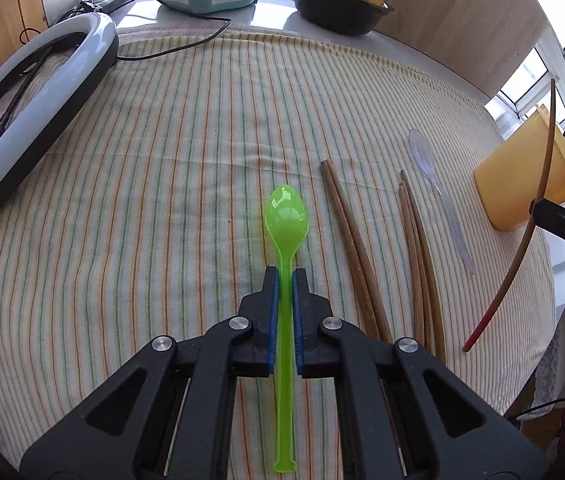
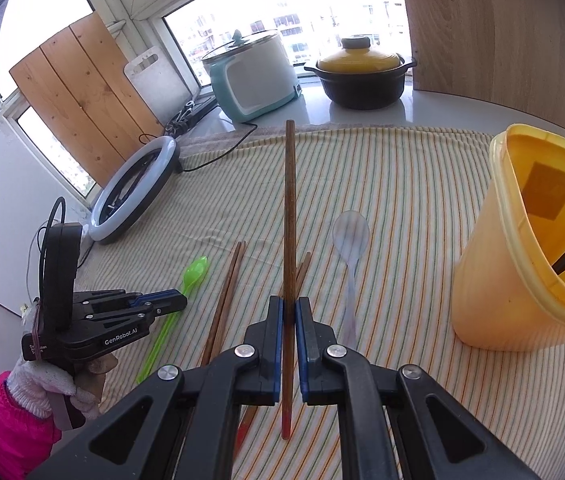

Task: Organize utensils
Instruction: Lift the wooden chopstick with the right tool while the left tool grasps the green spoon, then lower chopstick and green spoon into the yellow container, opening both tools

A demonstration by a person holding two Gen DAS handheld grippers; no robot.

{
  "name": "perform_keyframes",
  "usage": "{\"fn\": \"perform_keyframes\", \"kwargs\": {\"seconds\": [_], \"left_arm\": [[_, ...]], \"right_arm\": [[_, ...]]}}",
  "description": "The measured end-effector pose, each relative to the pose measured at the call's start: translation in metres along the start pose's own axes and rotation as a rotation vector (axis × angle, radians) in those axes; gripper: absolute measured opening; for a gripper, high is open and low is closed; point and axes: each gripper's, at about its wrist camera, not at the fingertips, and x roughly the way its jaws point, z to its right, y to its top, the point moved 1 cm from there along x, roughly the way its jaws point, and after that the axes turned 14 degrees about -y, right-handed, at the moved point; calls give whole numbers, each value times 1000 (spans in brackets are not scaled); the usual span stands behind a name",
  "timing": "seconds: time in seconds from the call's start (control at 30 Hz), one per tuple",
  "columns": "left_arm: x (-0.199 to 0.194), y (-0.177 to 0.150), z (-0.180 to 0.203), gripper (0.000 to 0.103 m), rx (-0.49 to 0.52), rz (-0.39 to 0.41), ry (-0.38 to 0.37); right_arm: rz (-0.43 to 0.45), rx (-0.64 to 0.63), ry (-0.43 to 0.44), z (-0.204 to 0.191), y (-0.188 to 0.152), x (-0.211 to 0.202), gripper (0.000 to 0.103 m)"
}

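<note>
My left gripper is shut on the handle of a green plastic spoon, bowl pointing forward over the striped cloth; both show in the right wrist view, gripper and spoon. My right gripper is shut on a brown chopstick and holds it above the cloth; the left wrist view shows the gripper and the chopstick beside the yellow cup. Several wooden chopsticks and a clear plastic spoon lie on the cloth. The yellow cup holds dark chopsticks.
A ring light lies at the far left with its cable. A rice cooker and a black pot with a yellow lid stand at the back by the window. A wooden panel rises at the right.
</note>
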Motion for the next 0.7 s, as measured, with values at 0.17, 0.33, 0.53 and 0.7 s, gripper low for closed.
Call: {"fn": "perform_keyframes", "kwargs": {"seconds": [0.17, 0.33, 0.53, 0.7], "left_arm": [[-23, 10, 13, 4, 8, 75, -38], [-47, 22, 38, 4, 29, 159, -86], [-62, 34, 69, 4, 75, 226, -141], [-64, 42, 94, 4, 104, 257, -193]], "right_arm": [[36, 0, -5, 4, 2, -12, 4], [83, -6, -12, 7, 3, -28, 4], [130, 22, 9, 20, 4, -51, 4], [171, 50, 24, 33, 6, -72, 4]]}}
